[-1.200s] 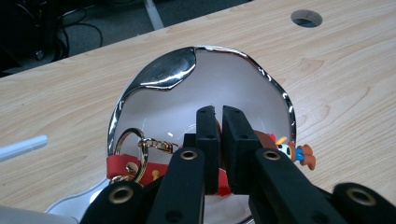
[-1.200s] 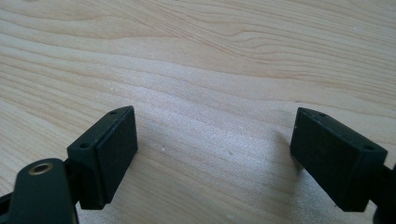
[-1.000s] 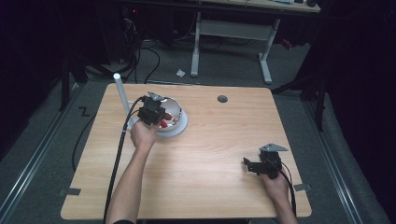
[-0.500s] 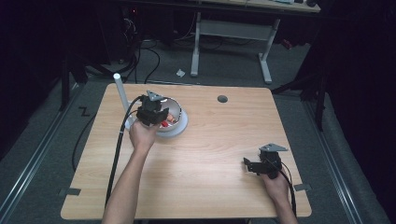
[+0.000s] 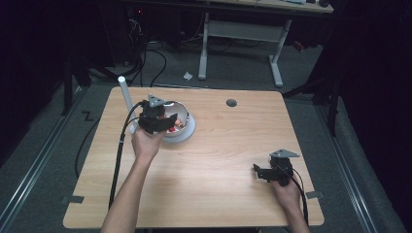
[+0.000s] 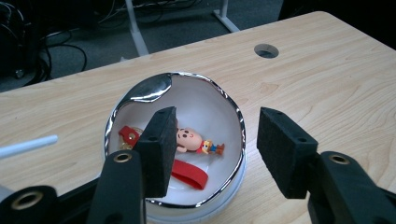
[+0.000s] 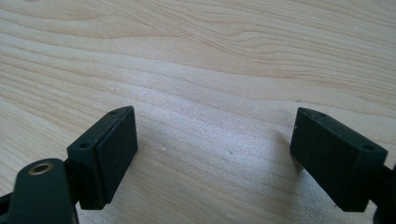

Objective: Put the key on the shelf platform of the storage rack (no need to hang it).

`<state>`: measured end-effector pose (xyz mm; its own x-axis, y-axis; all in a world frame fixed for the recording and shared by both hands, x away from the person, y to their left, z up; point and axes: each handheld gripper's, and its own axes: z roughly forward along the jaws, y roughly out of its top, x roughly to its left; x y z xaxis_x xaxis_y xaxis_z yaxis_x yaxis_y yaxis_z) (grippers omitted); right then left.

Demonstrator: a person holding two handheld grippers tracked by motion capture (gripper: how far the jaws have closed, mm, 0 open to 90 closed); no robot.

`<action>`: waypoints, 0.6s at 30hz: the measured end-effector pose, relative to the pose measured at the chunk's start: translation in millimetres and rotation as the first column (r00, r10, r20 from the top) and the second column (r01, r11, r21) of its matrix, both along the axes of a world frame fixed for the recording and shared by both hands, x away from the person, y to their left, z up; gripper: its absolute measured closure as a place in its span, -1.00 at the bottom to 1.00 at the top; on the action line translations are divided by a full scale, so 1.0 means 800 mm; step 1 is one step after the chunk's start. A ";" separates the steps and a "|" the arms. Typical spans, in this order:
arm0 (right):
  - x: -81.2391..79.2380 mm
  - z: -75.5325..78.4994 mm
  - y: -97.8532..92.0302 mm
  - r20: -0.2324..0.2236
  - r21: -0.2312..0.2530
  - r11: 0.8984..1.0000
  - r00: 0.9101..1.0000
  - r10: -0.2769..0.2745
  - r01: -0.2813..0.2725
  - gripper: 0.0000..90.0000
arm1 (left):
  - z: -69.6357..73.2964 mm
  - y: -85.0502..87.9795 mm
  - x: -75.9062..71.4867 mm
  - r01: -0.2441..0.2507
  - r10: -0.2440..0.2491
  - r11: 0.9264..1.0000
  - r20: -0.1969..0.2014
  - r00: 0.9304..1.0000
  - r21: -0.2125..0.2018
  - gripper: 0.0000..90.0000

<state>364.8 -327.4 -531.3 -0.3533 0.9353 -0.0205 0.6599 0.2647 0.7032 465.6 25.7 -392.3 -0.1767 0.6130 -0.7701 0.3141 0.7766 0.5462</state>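
One bowl (image 6: 233,116) on the table (image 5: 228,145) held one figurine (image 6: 194,140) and one red strap (image 6: 189,175); both grippers' fingers (image 6: 159,149) gaped empty

This looks like a lab or recording room, not a home. A plain wooden desk (image 5: 218,160) with a cable hole (image 5: 231,103) stands on grey carpet (image 5: 53,160), marked off with tape (image 5: 72,199), and dark curtains (image 5: 374,73) close in the sides. Behind it, loose cables (image 5: 145,53) run across the floor under the white metal legs (image 5: 238,34) of a second desk, and a white post (image 5: 125,92) is fixed at the desk's far left edge.
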 end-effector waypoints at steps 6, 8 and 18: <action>0.000 0.000 0.000 -0.001 0.000 1.000 1.000 0.000 0.000 -0.67 | 0.002 0.010 -0.009 -0.008 0.008 1.000 0.010 1.000 -0.012 0.04; 0.000 0.000 0.000 -0.001 0.000 1.000 1.000 0.000 0.000 -0.67 | 0.003 0.012 -0.014 -0.012 0.012 1.000 0.011 1.000 -0.014 0.03; 0.000 0.000 0.000 -0.001 -0.001 1.000 1.000 0.000 0.000 -0.67 | 0.010 0.031 -0.035 -0.018 0.019 1.000 0.040 0.999 -0.013 -0.01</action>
